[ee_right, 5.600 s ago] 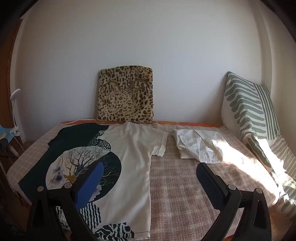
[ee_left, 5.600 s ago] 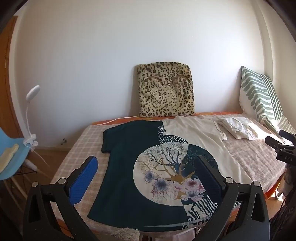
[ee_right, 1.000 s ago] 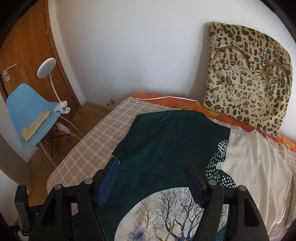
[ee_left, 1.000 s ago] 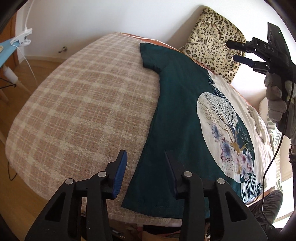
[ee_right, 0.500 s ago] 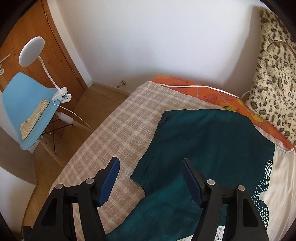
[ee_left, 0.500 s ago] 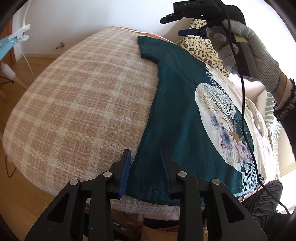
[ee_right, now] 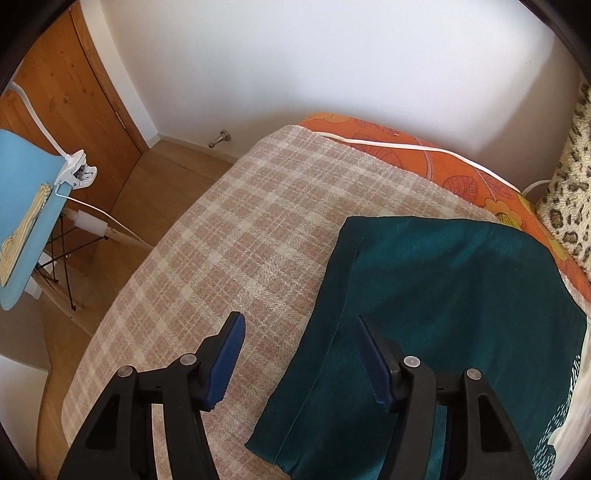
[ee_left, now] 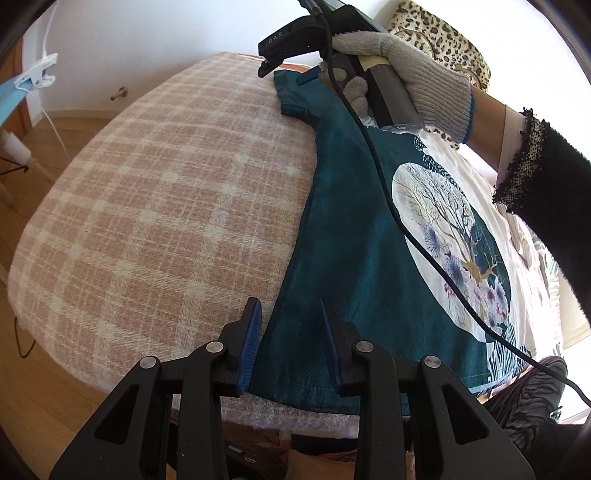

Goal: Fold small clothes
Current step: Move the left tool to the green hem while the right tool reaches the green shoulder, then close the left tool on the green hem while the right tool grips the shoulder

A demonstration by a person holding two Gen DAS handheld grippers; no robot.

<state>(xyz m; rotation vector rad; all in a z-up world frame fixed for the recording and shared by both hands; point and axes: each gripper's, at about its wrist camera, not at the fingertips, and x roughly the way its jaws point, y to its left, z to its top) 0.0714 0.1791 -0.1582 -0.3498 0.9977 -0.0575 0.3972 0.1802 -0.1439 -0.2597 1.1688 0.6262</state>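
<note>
A T-shirt (ee_left: 351, 240), teal on its left half and cream on its right with a round tree print, lies flat on the bed. My left gripper (ee_left: 290, 314) hovers over the shirt's near left hem corner. Its jaws are opening slightly, with the teal side edge running between them, not pinched. My right gripper (ee_right: 300, 325) hangs over the teal left sleeve (ee_right: 332, 350). Its jaws are closing, one finger above the sleeve and the other above the blanket, no pad pressing cloth. The left wrist view shows the right gripper (ee_left: 284, 74) held by a gloved hand (ee_left: 417, 81) at the far sleeve.
A pink plaid blanket (ee_left: 166, 203) covers the bed, its edge close to my left gripper. A leopard cushion (ee_left: 443, 33) leans on the wall. An orange sheet (ee_right: 424, 162) with a white cable shows at the head. A blue chair (ee_right: 26, 206) with a clip lamp stands beside a wooden door (ee_right: 74, 92).
The right gripper has swept left and down across the shirt, from above its chest to just above the left sleeve, its jaws a little narrower. The left gripper stays over the hem corner.
</note>
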